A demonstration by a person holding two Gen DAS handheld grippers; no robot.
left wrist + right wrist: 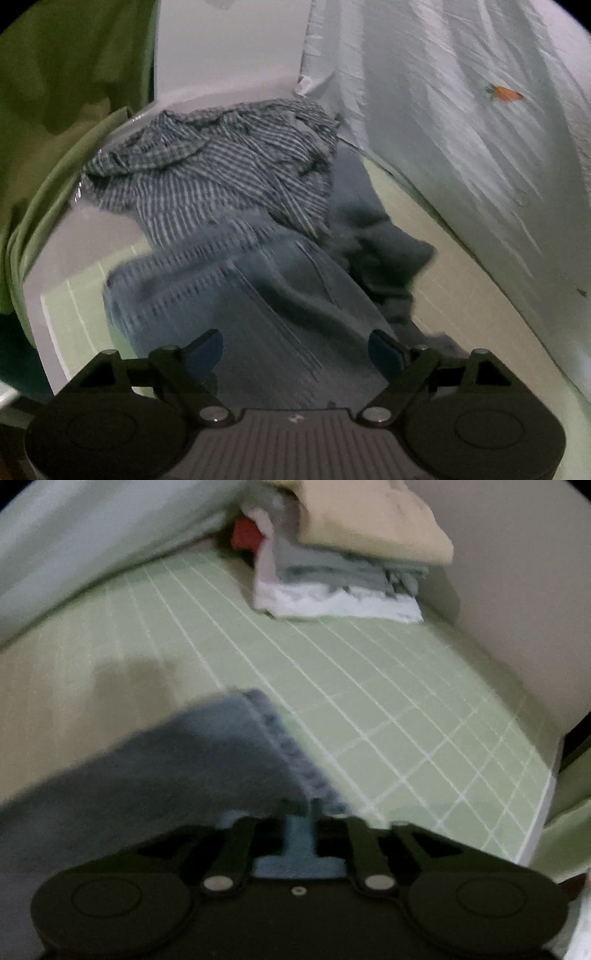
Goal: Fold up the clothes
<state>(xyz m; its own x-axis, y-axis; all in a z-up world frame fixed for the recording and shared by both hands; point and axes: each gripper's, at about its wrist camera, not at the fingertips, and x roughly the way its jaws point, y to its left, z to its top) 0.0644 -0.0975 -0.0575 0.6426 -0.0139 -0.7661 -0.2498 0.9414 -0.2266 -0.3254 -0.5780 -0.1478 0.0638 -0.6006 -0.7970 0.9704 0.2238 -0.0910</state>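
Blue jeans (258, 295) lie blurred on a green grid mat (461, 266) in the left wrist view. My left gripper (295, 350) is open just above them, its blue pads apart on either side of the denim. A crumpled striped shirt (221, 162) lies beyond the jeans. In the right wrist view my right gripper (299, 805) is shut on the hem of the jeans (177, 760), which hang to the left over the mat (388, 701).
A stack of folded clothes (340, 554) with a tan piece on top sits at the mat's far edge. A white cloth with an orange carrot print (480, 110) hangs at the right. Green fabric (55, 110) is at the left.
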